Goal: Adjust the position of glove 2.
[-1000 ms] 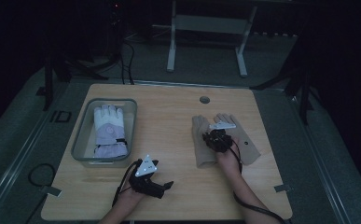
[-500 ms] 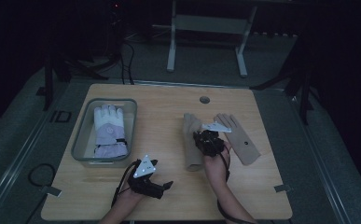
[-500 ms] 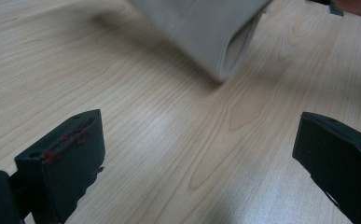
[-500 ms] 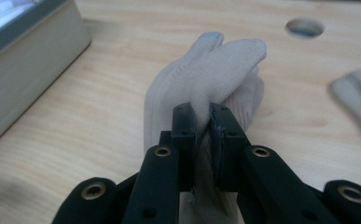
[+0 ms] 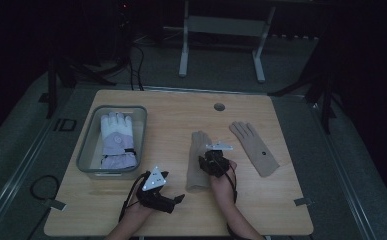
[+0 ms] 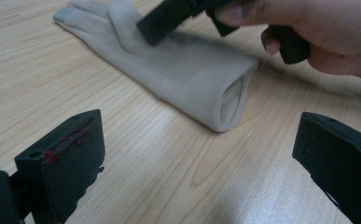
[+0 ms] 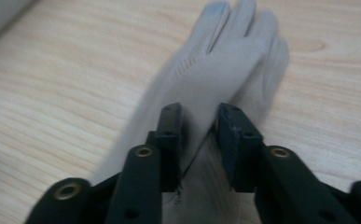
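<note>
A beige glove (image 5: 197,175) lies lengthwise on the wooden table (image 5: 176,117), its cuff toward me. My right gripper (image 5: 209,161) is shut on a pinched fold of it; in the right gripper view the jaws (image 7: 199,119) clamp the fabric just below the glove's fingers (image 7: 229,51). A second beige glove (image 5: 254,147) lies flat to the right, apart from the first. My left gripper (image 5: 177,199) stands open near the front edge, left of the cuff. In its own view the jaws (image 6: 201,140) are spread wide, with the open cuff (image 6: 229,100) ahead and the right gripper (image 6: 169,18) on the glove.
A clear bin (image 5: 85,147) at the table's left holds a white and lilac winter glove (image 5: 116,137). A round cable hole (image 5: 219,107) sits near the far edge. Dark floor, cables and a table frame lie beyond.
My right gripper has dragged the one beige glove leftward, away from the other, which stays at the right. The left gripper has not moved.
</note>
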{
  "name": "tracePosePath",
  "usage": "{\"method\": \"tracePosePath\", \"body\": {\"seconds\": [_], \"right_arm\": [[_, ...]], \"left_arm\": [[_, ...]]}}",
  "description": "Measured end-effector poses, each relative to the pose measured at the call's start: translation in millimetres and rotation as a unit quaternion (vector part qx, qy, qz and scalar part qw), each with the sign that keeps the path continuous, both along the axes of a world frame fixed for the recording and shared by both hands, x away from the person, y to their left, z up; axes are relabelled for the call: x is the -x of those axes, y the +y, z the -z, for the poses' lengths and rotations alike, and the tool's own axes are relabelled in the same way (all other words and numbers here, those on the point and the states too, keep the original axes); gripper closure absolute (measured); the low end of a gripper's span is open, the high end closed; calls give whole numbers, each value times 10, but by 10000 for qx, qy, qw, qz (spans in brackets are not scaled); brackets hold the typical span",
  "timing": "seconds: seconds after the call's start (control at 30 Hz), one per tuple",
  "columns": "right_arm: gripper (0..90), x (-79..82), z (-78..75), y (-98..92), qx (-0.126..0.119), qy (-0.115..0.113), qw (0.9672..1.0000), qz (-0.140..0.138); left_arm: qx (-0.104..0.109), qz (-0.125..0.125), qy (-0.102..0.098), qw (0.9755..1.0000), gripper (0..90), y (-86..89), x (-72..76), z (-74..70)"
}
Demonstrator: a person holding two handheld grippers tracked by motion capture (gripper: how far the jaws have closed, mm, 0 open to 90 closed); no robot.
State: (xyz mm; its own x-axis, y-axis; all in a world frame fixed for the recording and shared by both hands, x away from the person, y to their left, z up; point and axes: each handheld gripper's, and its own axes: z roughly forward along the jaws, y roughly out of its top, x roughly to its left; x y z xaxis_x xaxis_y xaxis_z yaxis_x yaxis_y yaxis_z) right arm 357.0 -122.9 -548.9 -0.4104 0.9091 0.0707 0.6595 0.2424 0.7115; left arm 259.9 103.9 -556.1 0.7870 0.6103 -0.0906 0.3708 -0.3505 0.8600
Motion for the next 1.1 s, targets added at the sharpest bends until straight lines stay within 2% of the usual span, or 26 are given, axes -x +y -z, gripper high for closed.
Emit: {"method": "tracePosePath", "body": {"seconds": [0.03,0.07,0.2,0.37,0.53,0.57,0.63,0.7,0.77,0.8,0.83,1.03,1.1], "right_arm": [[582,-8,54,-5,12,16,9999,-114],[562,-2,59,3,34,-21,9999,-142],[542,-1,29,13,58,-27,9997,-242],[531,-1,-135,-89,67,-187,9992,-335],[540,-86,-235,-279,267,-394,9971,-600],[538,-110,-254,-342,238,-402,9964,-712],[540,-139,-285,-442,332,-430,9959,-718],[541,-174,-318,-562,248,-386,9959,-774],[549,-182,-331,-605,280,-404,9962,-716],[549,-200,-346,-670,276,-408,9962,-717],[557,-242,-382,-821,249,-420,9966,-671],[560,-376,-418,-1191,521,-395,9973,-340],[537,-421,-423,-1326,494,-367,9978,-254]], "left_arm": [[1,-6,-1,10000,24,1,-1,0],[3,-10,-4,10000,24,2,-2,1],[19,-11,12,10000,24,14,-8,3],[57,-20,37,10000,24,24,-1,9],[66,-10,34,10000,24,44,13,1],[71,-10,30,10000,24,55,18,0],[94,-34,42,9999,24,71,24,1],[105,-56,50,9999,24,86,23,1],[121,-72,57,9999,24,90,21,1],[111,-70,63,9999,24,93,17,-2],[117,-64,61,9999,24,89,18,1],[57,-4,68,10000,24,79,20,7],[73,-12,82,9999,24,81,15,11]]}}
